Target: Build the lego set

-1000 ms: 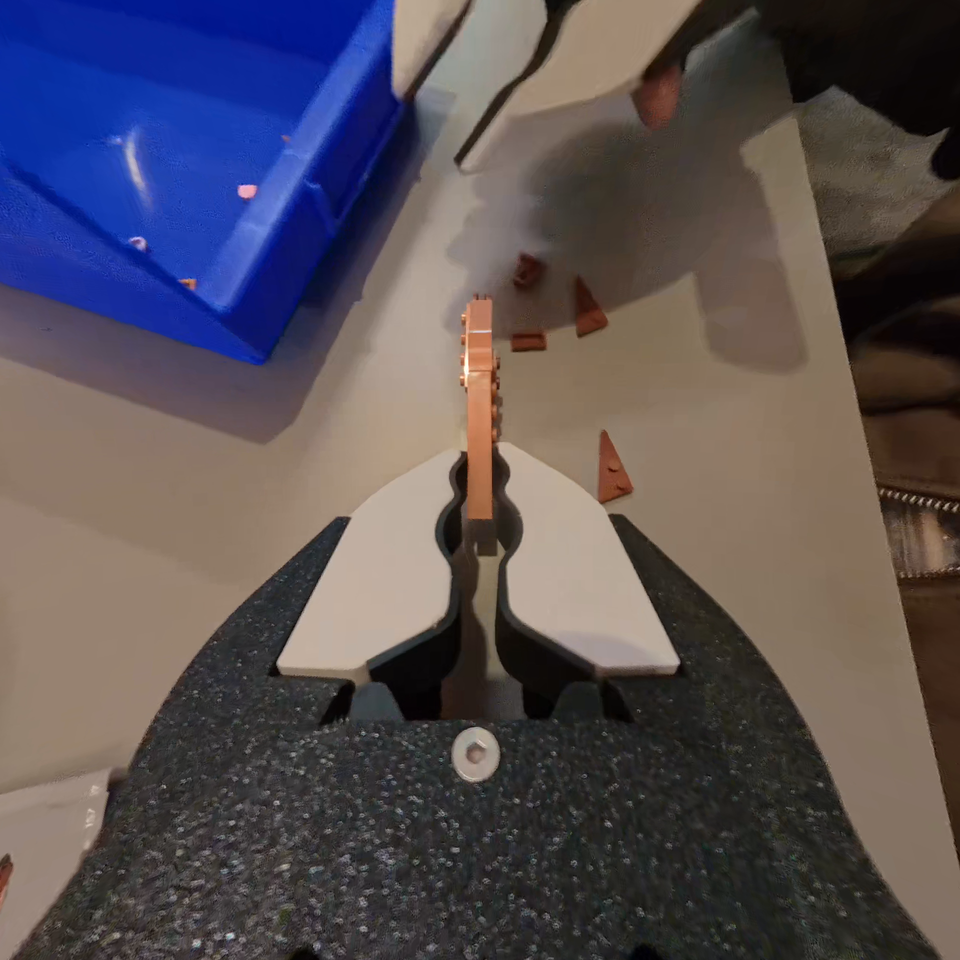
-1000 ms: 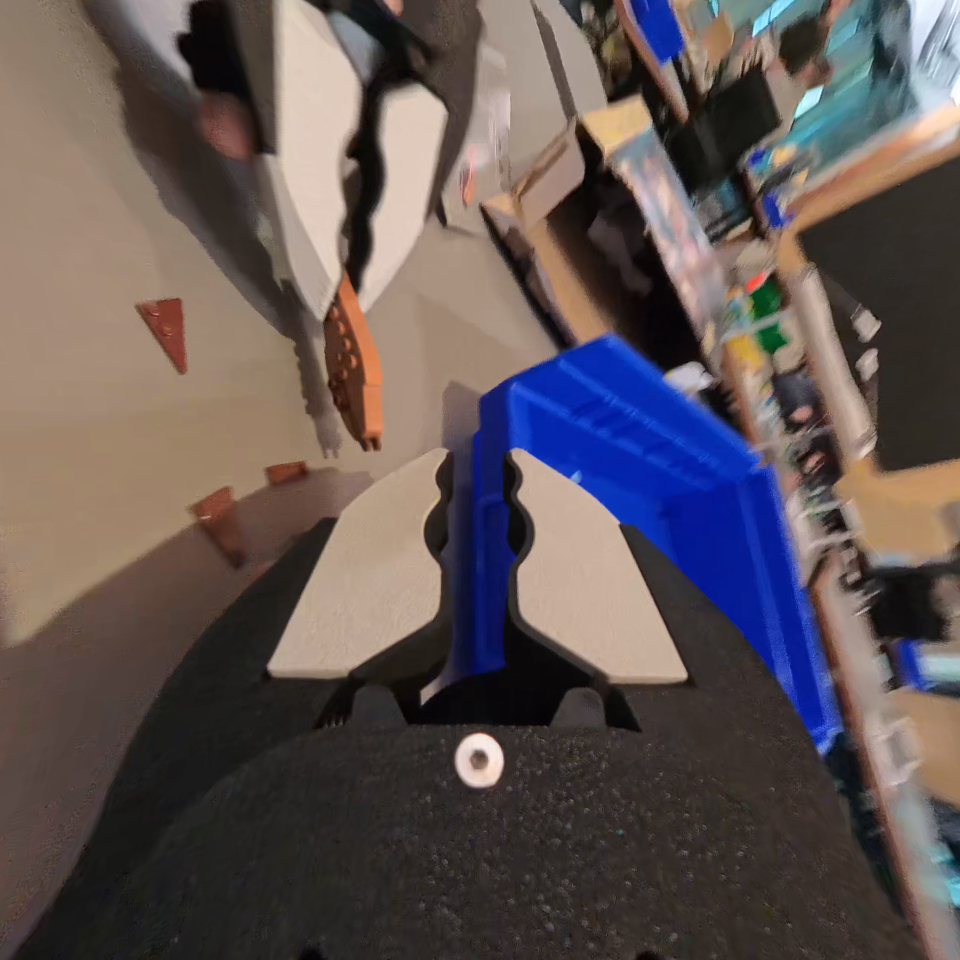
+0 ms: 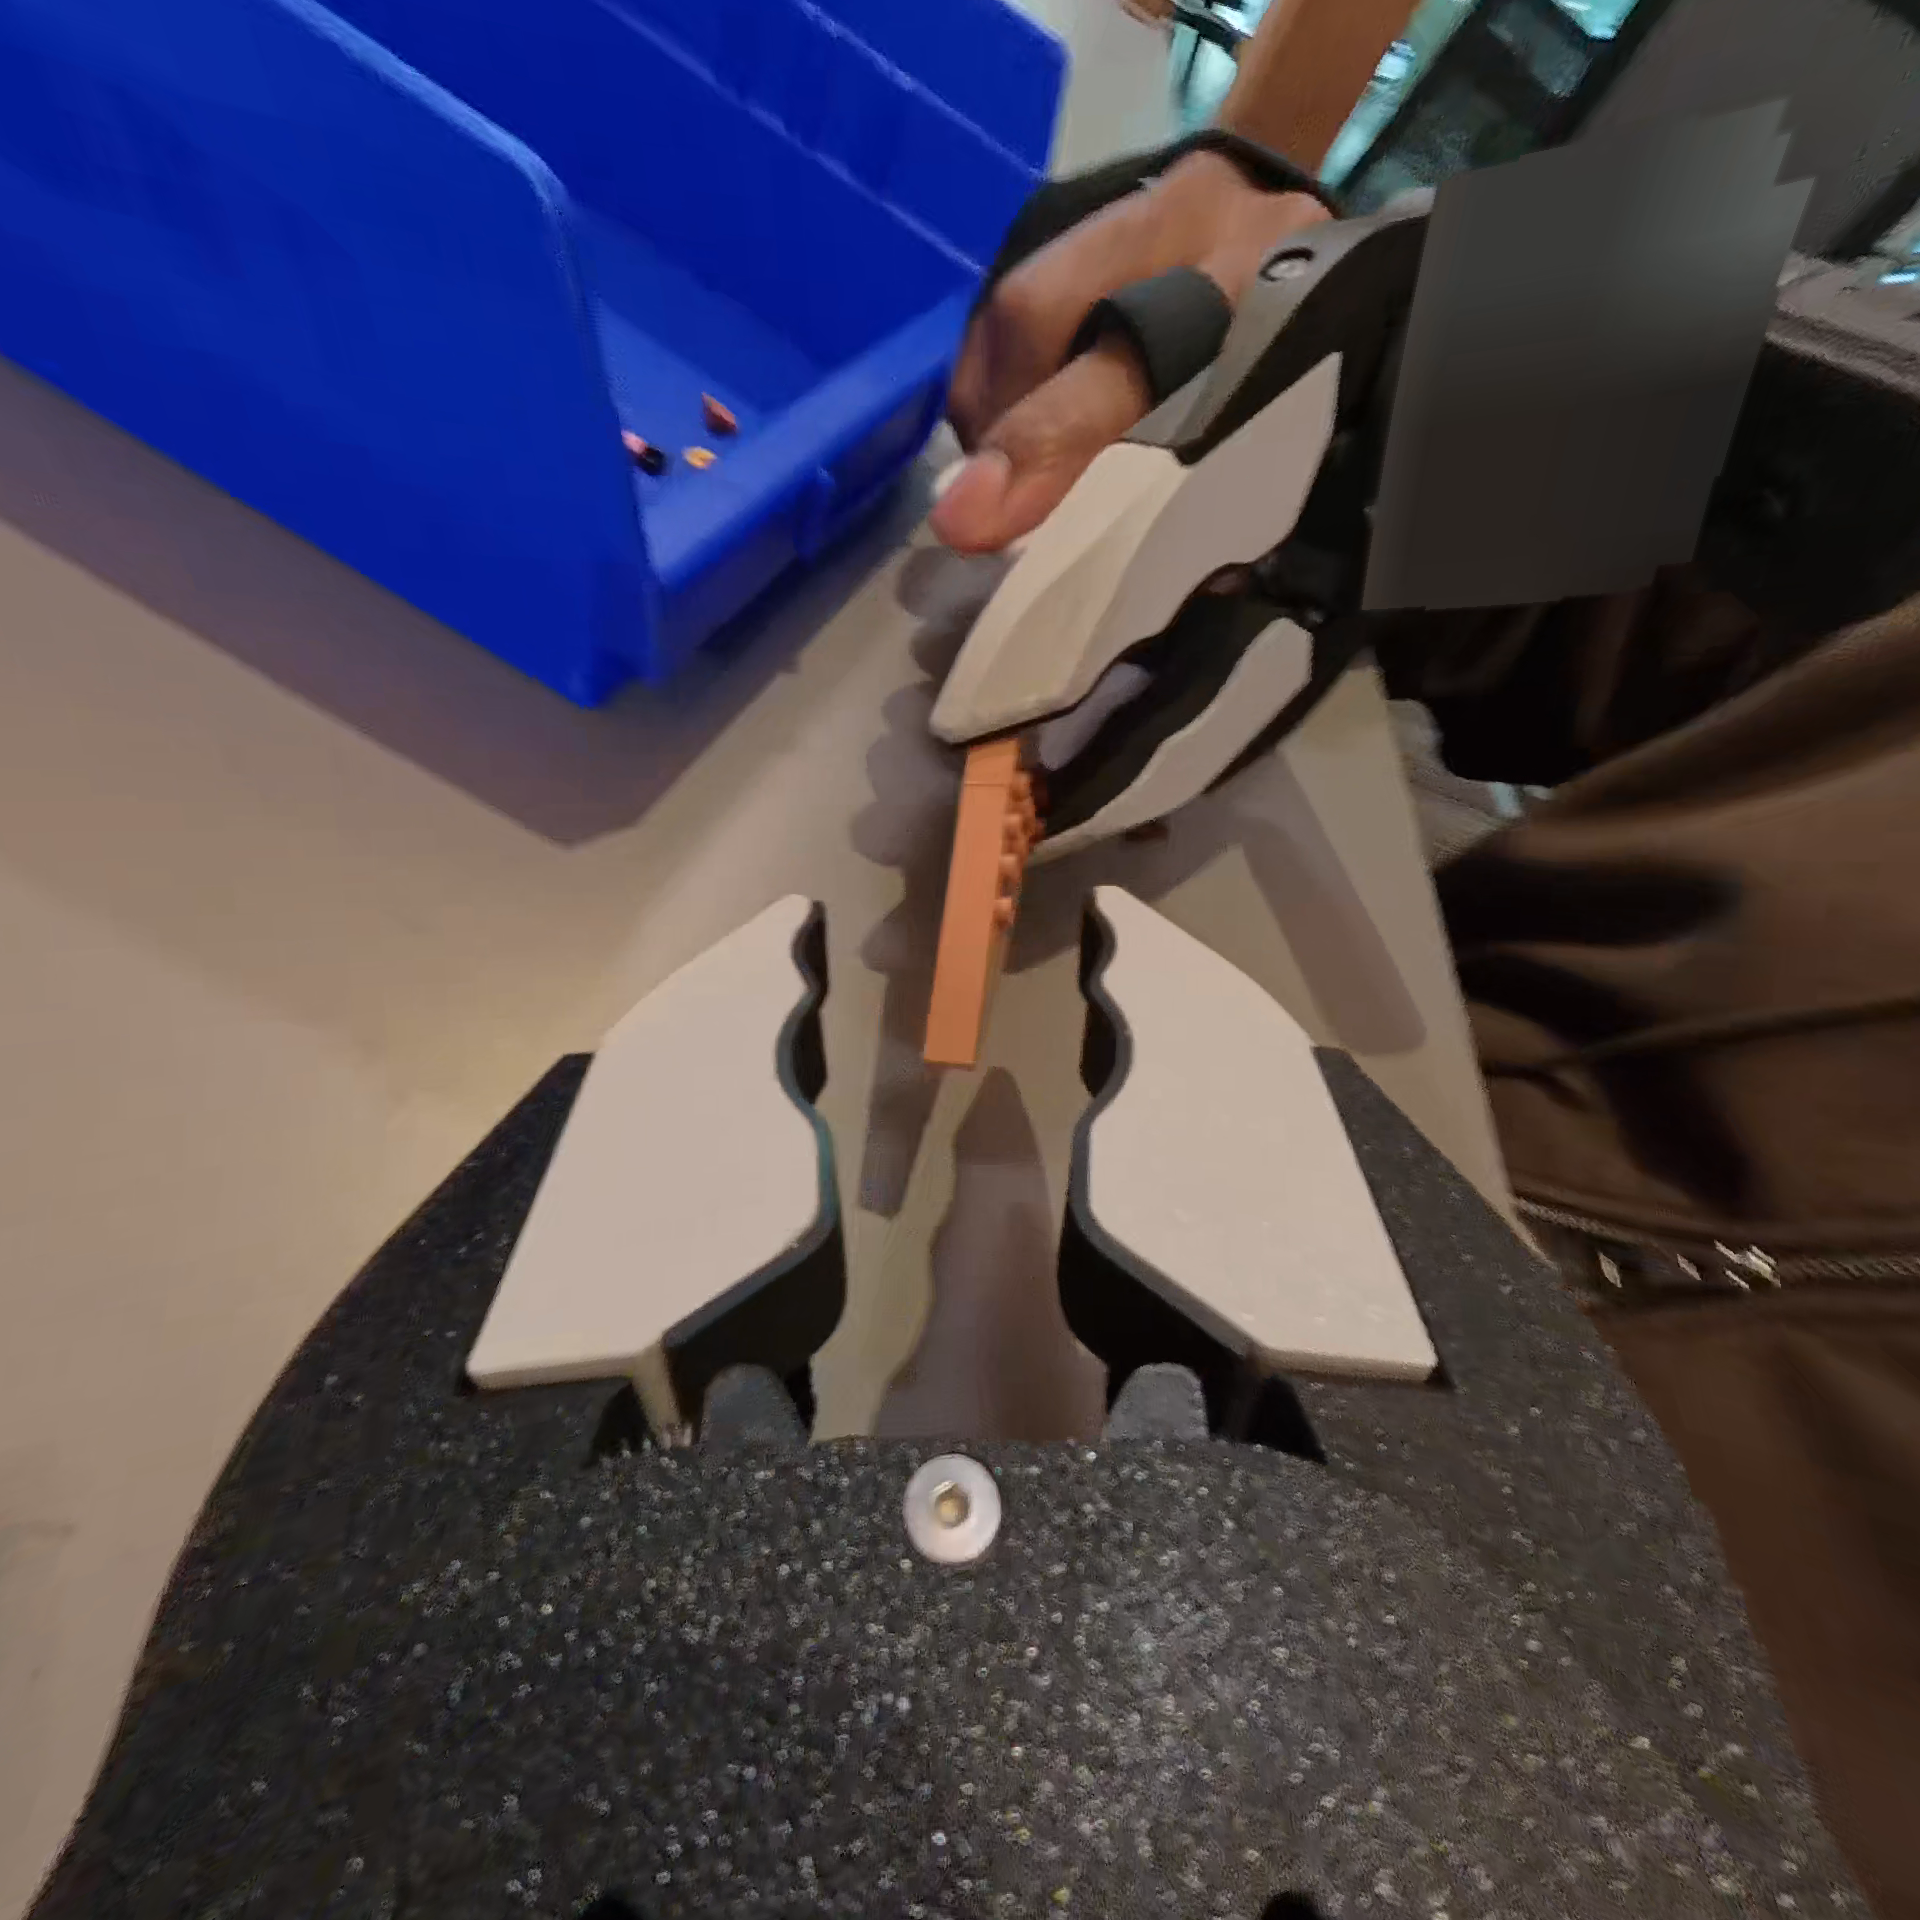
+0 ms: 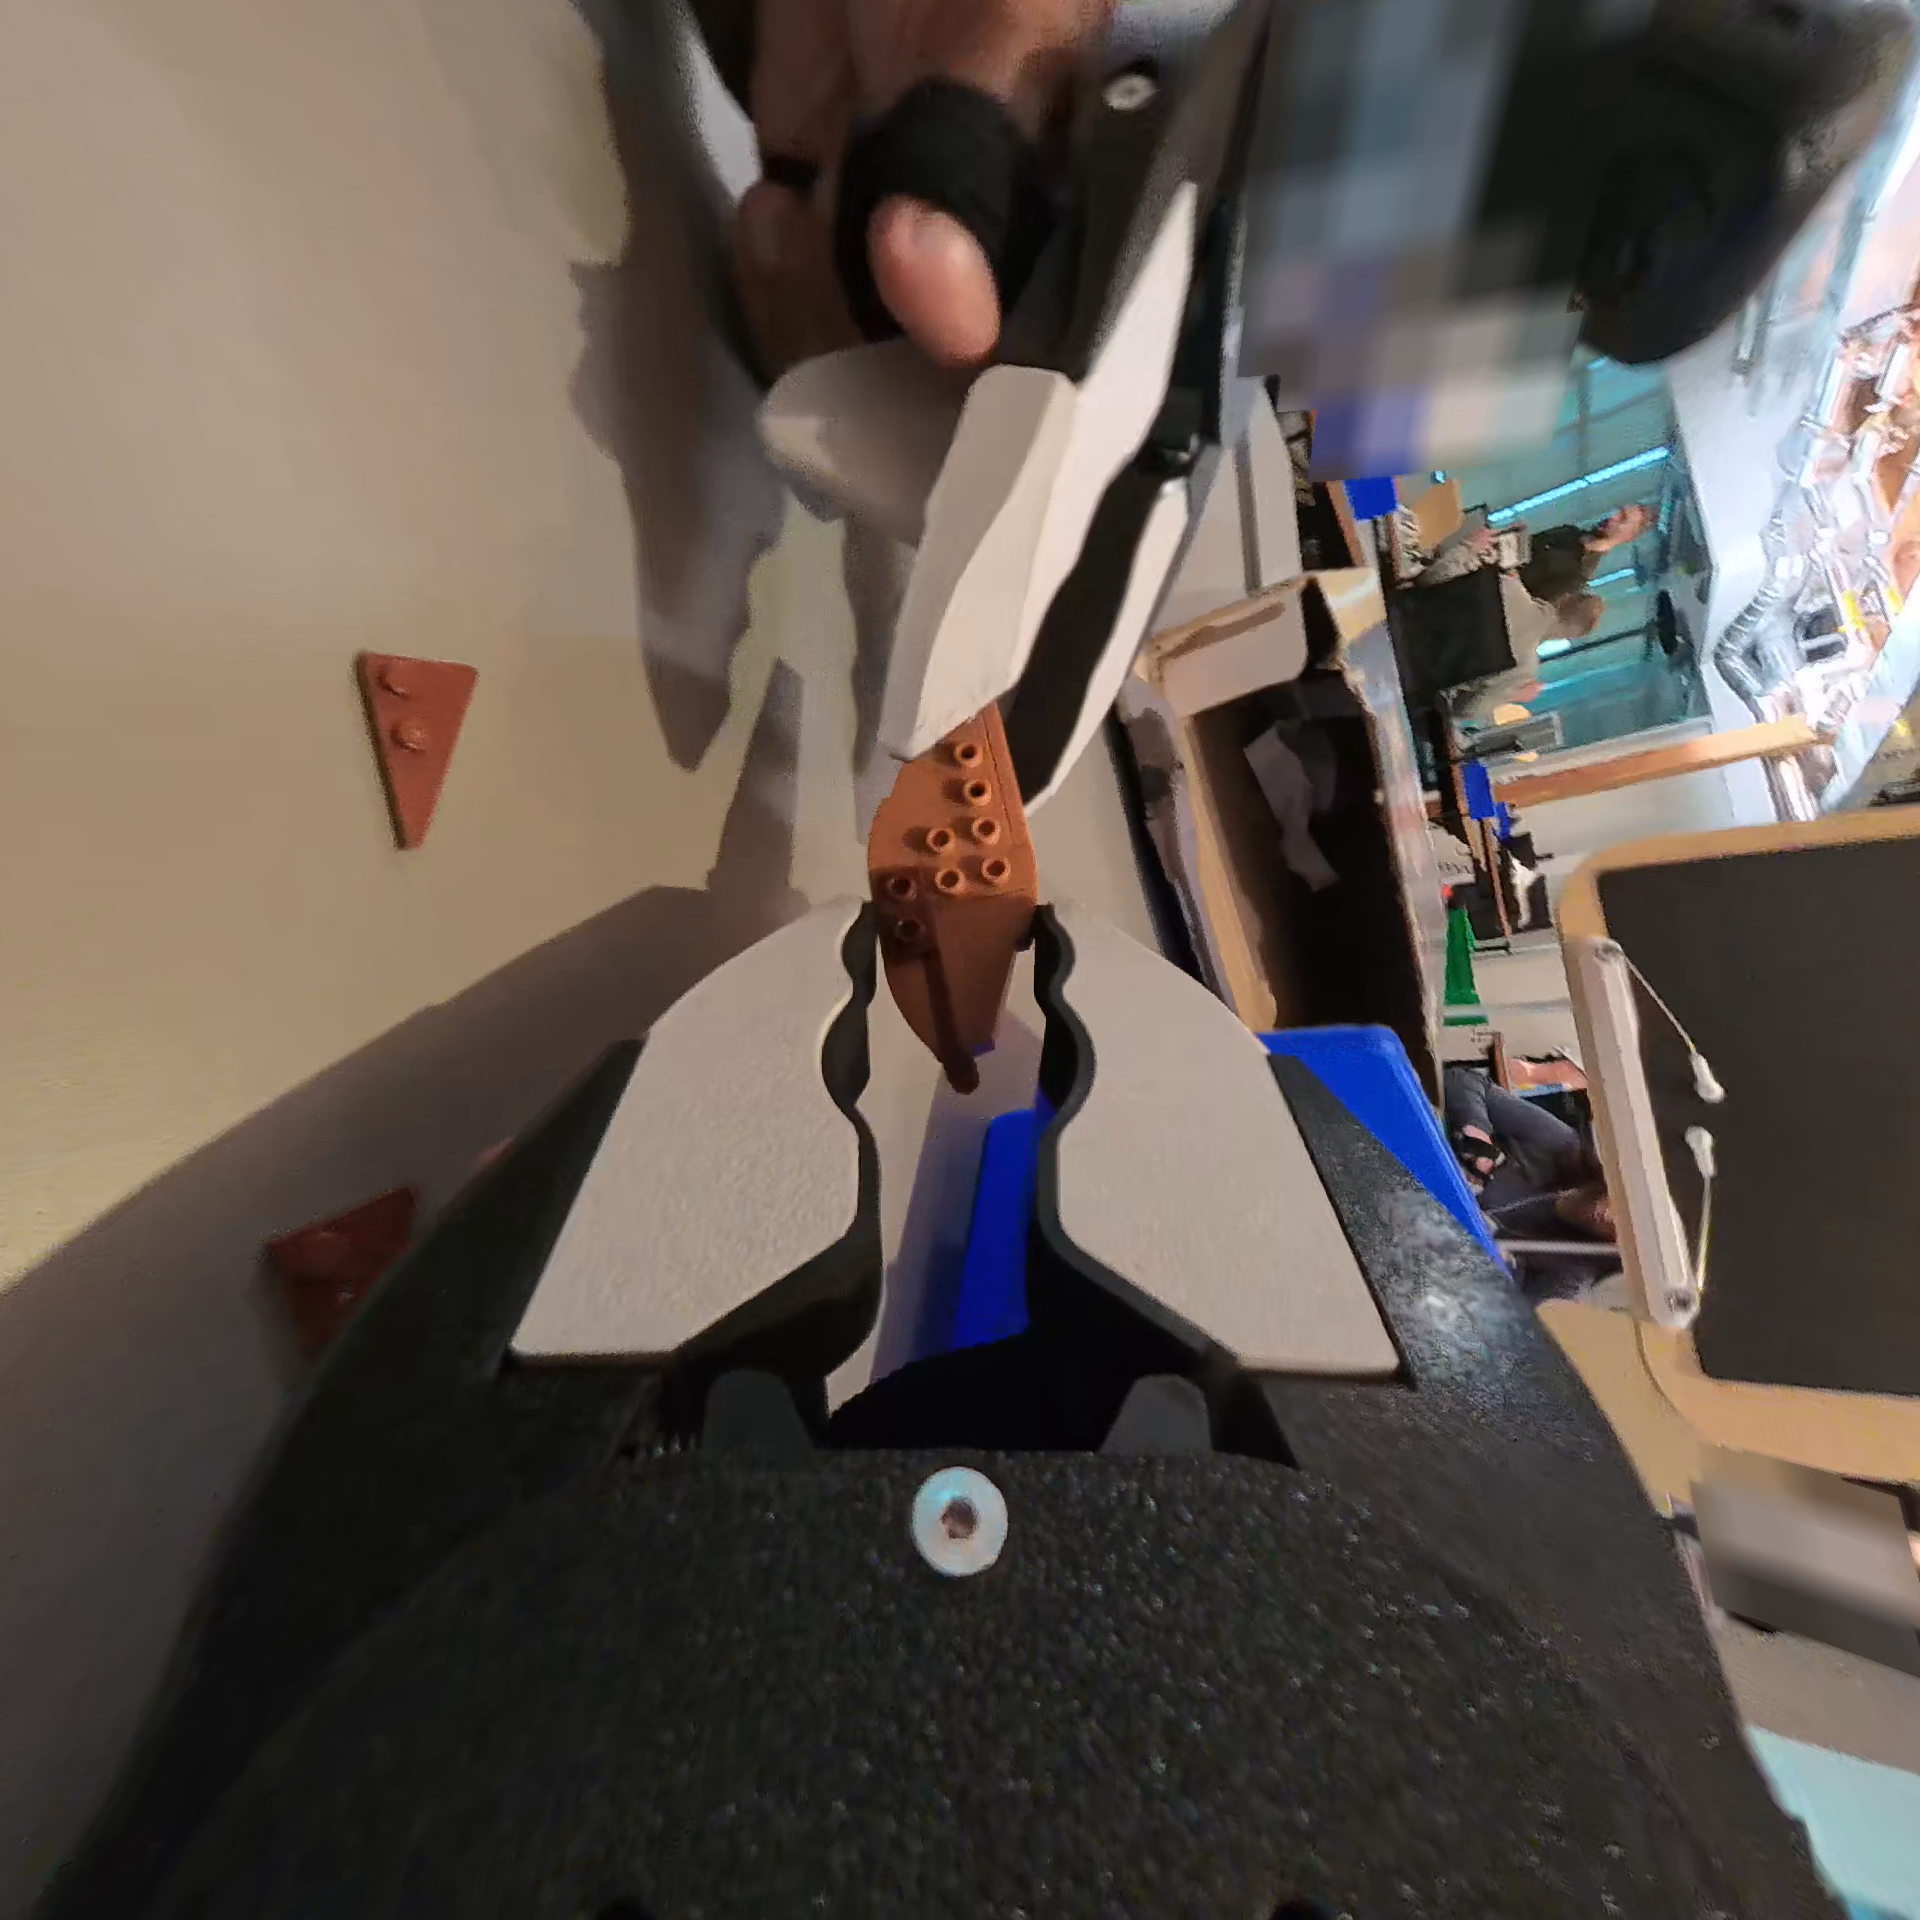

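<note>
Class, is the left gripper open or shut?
Open. The left gripper has both fingers standing clear of the brown plate between them, with table showing on either side.

Hand-held grippers: two, the left hand-held gripper (image 3: 951, 935) and the right hand-held gripper (image 4: 951, 925).
Studded plate (image 3: 971, 914): one, orange-brown.
Wedge plates lying loose on the worktop (image 4: 156, 416): two, one (image 4: 416, 743) and another (image 4: 338, 1262).
Blue bin (image 3: 520, 312): one.
Small pieces (image 3: 681, 442) in the blue bin: three.

The orange-brown studded plate (image 3: 971, 914) is staying in the air above the table (image 3: 260, 987), one end being pinched in the right tool (image 4: 948, 920).
</note>
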